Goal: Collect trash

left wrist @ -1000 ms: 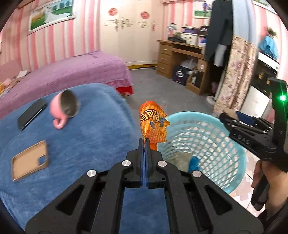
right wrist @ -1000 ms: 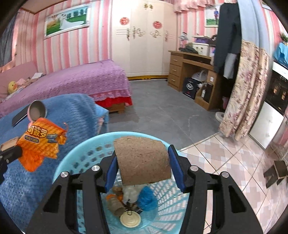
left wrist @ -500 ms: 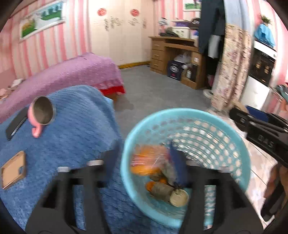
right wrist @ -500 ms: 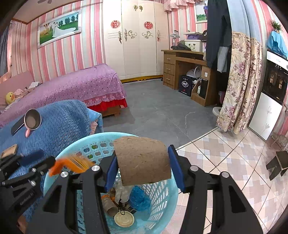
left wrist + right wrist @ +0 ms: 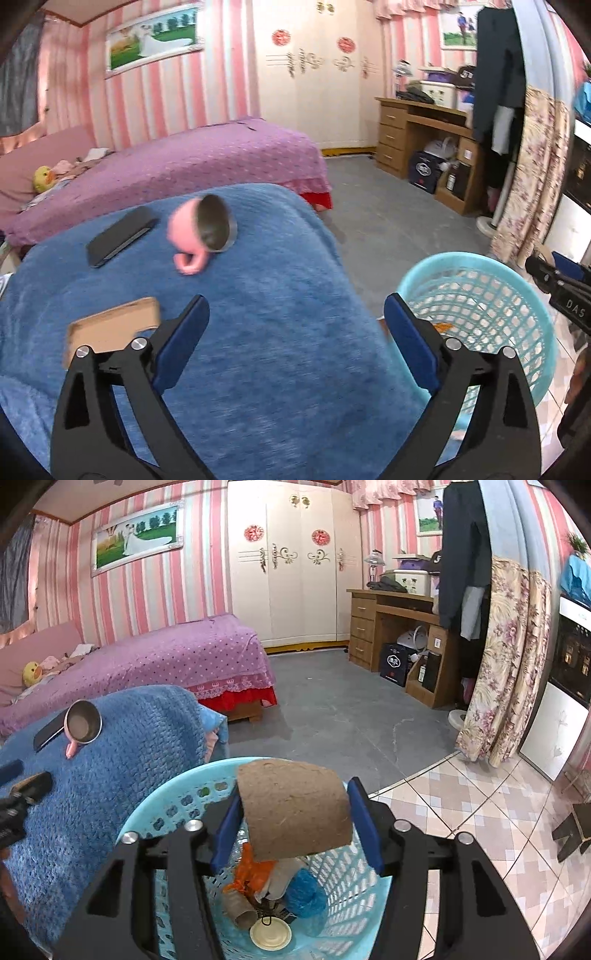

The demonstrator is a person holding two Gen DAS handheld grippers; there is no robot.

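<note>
- The left gripper (image 5: 295, 325) stands spread wide with nothing between its blue pads (image 5: 183, 341), poised over the blue blanket (image 5: 266, 332).
- The right gripper (image 5: 293, 818) is clamped on a curved brown cardboard piece (image 5: 293, 808), one blue pad pressed to each side edge, and holds it above the light blue mesh basket (image 5: 166, 812).
- In the right wrist view, the basket's bottom holds an orange snack wrapper (image 5: 249, 873), a cardboard tube (image 5: 240, 912), a crumpled blue bag (image 5: 304, 891) and a round tin lid (image 5: 270, 933), all touching one another in a heap.
- From the left wrist view the same basket (image 5: 480, 262) sits just beside the blanket's right edge, with a sliver of the orange wrapper (image 5: 443, 326) showing through the mesh.
- The right gripper's black body (image 5: 561, 291) pokes in at the right border of that view, above the basket's far side.
- On the blanket lie a tan phone case (image 5: 110, 326) near the left pad, a pink mug (image 5: 199, 232) tipped on its side with its metal-lined mouth towards the camera, and a black phone (image 5: 120, 236) just left of the mug.
- Beyond them stands a purple bed (image 5: 184, 162), and a wooden desk (image 5: 391, 627) lines the far wall beside a white wardrobe (image 5: 291, 565).
</note>
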